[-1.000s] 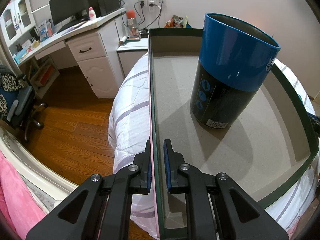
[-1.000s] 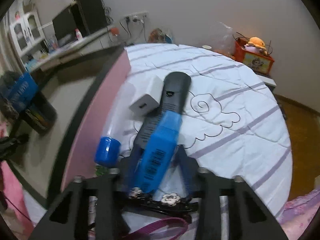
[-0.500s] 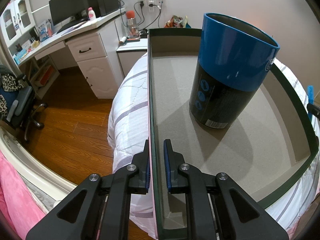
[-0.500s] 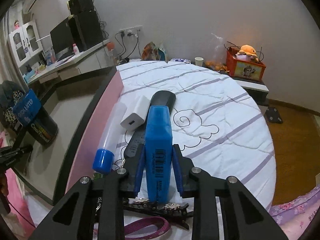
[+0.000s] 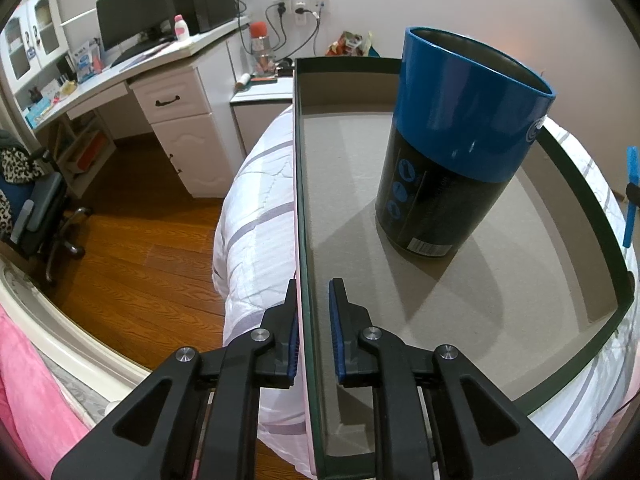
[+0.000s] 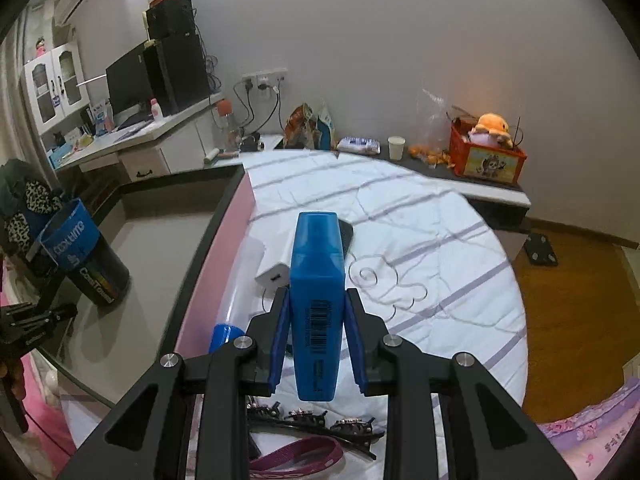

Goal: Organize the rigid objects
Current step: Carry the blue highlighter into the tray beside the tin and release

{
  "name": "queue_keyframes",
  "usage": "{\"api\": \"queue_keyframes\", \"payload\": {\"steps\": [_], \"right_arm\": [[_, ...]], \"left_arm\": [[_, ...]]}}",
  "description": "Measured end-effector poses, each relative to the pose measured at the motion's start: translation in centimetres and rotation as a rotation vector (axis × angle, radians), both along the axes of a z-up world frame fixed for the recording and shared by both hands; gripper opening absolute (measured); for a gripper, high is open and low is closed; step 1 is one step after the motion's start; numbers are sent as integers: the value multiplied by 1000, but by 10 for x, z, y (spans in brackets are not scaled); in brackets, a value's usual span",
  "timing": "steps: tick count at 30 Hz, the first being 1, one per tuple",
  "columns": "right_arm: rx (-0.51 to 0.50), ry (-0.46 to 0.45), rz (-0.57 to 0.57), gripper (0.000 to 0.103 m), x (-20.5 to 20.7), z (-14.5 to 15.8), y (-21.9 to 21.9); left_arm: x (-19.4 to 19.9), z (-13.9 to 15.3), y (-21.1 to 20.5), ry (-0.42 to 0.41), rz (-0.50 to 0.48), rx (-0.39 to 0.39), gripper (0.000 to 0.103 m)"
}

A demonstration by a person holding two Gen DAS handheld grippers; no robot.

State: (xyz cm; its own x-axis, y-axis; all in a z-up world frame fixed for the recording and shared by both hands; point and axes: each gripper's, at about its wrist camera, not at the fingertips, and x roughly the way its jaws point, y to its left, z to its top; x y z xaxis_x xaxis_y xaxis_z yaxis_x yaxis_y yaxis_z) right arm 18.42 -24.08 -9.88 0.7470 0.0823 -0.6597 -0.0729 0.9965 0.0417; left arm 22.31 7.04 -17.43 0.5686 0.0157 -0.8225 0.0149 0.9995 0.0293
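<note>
The right gripper [image 6: 316, 334] clamps a blue highlighter [image 6: 317, 300] mid-barrel at frame centre: light, stiff, slick plastic. The left gripper [image 5: 313, 312] pinches the tray [image 5: 580, 208] wall, jaws narrow.

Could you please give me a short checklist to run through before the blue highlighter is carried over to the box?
1. Right tool shut on the blue highlighter, pads on both sides: ok.
2. Highlighter lifted clear of the white charger and black remote on the bed: ok.
3. Left tool clamped on the box wall to steady it: ok.
4. Bare floor free in the box beside the blue and black can: ok.
5. Can standing upright, mouth open: ok.
6. Whether the highlighter's cap is fully seated: cannot tell.
</note>
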Motion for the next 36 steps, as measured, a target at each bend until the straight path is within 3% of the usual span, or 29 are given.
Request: {"api": "queue_keyframes", "payload": {"steps": [10,16,26,36], "right_arm": [[-41,-109,44,27,-15,37,32],[-40,-136,183,27,-20,50,77],[-59,62,349,27,2,-13,144],[-69,111,336,28,13,-33,153]], "left_arm": [[-2,1,4,-6,-9,-10,13],[-4,1,5,-9,-14,-15,13],[-6,2,6,-14,-23,-28,13],[-6,3,7,-16,-25,-30,13]]}}
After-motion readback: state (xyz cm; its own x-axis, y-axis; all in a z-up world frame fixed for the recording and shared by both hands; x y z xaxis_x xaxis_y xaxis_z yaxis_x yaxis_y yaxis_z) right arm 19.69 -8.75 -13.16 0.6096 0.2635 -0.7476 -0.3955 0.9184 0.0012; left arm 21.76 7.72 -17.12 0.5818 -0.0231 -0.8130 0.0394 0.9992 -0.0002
